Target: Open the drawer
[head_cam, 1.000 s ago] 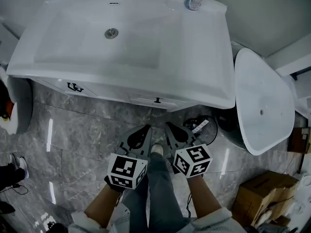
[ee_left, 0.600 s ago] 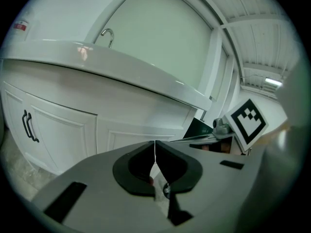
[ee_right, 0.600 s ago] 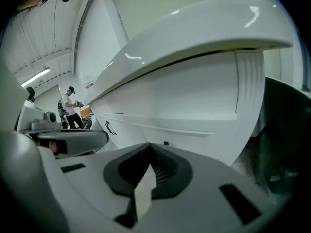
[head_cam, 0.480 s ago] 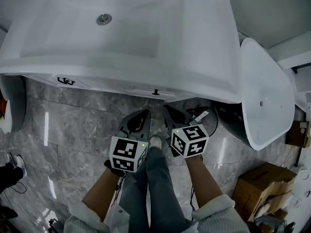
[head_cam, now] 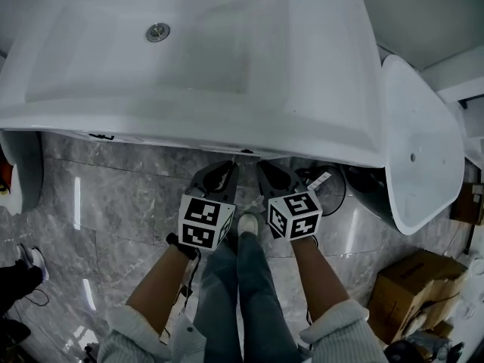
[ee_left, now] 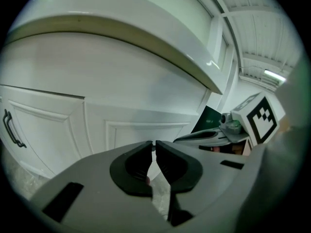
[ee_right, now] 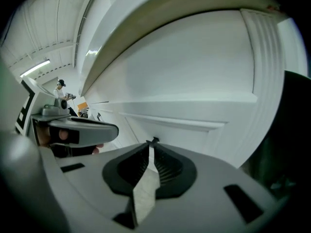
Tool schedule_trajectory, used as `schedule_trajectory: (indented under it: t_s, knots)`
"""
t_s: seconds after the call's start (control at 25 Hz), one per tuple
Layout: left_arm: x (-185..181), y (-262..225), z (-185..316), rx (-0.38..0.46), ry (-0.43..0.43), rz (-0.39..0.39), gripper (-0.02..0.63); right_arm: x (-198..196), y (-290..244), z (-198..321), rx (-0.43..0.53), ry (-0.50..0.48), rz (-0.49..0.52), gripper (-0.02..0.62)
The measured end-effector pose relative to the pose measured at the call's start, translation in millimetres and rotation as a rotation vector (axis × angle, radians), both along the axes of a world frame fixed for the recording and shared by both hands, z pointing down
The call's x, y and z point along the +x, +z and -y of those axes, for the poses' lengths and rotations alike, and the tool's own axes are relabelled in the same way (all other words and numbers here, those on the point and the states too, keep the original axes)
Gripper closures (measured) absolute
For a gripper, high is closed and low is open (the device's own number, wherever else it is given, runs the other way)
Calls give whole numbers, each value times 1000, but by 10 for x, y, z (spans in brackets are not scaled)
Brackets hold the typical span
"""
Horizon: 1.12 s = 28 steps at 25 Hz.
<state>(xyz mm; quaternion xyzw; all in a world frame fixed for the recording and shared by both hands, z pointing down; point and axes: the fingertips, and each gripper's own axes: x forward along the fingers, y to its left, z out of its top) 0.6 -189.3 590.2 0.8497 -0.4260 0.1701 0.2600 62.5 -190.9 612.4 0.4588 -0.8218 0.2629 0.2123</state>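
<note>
Although pointed at the drawer, the left gripper and right gripper are held closed on nothing, right tips just beside its knob.

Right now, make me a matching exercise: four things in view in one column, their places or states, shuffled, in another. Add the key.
1. drain
2. cardboard box
3. drawer knob
4. left tongs

A. shut, nothing between them
B. on the grey floor, to the person's right
C. in the white basin
D. on the cabinet front, just past the tips of the right tongs

Pairs: 1-C, 2-B, 3-D, 4-A
</note>
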Motion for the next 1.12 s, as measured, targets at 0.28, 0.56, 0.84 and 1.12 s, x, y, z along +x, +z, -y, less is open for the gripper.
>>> schedule_trajectory:
  t_s: [0.28, 0.56, 0.84, 1.12]
  knots:
    - [11, 381, 142, -36, 61, 79, 541, -67, 198, 82, -25, -32, -44, 525]
    - [185, 566, 239, -30, 143, 136, 514, -100, 309, 213, -19, -77, -103, 521]
    - [267, 654, 315, 33, 244, 239, 514, -127, 385, 269, 7, -125, -167, 528]
    - [332, 670, 321, 115, 379, 376, 519, -179, 356, 264, 96, -272, -298, 551]
